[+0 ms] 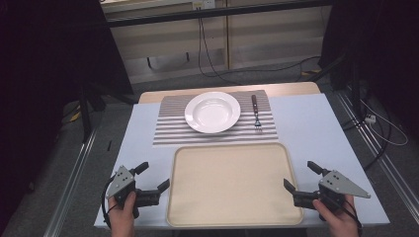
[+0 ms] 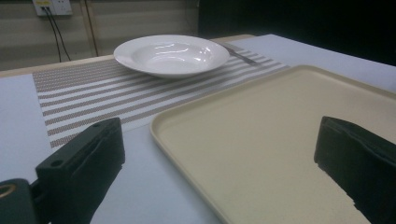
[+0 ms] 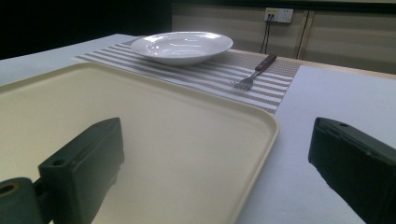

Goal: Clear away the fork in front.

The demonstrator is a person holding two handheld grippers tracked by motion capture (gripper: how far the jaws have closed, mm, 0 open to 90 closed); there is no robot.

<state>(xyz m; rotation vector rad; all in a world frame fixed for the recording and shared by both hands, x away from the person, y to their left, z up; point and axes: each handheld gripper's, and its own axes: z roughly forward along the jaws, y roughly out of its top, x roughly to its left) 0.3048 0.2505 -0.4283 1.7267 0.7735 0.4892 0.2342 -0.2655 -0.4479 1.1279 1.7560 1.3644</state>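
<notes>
Left tool [image 1: 152,177], right tool [image 1: 299,176]; jaws wide
</notes>
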